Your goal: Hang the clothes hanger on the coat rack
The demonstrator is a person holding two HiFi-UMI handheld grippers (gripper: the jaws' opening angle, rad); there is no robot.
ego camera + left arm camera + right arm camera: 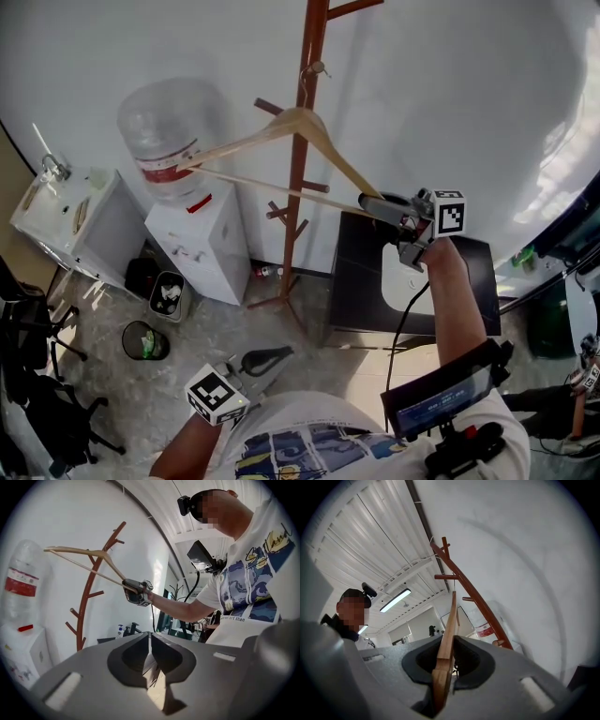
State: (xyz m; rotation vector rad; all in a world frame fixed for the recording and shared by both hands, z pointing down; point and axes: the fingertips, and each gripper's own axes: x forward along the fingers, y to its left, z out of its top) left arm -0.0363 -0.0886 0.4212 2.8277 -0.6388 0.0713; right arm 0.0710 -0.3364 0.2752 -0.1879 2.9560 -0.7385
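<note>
Right gripper [373,203] is pinching the hanger [246,141] at its four-o'clock tip; it's looking light, stiff, liable to pivot. Left gripper [270,357] is sitting closed, empty.

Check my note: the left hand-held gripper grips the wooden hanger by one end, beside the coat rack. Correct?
No: the right hand-held gripper grips the wooden hanger by one end, beside the coat rack. The right gripper view shows its jaws clamped on the wood; the left hand-held gripper is shut, empty.
</note>
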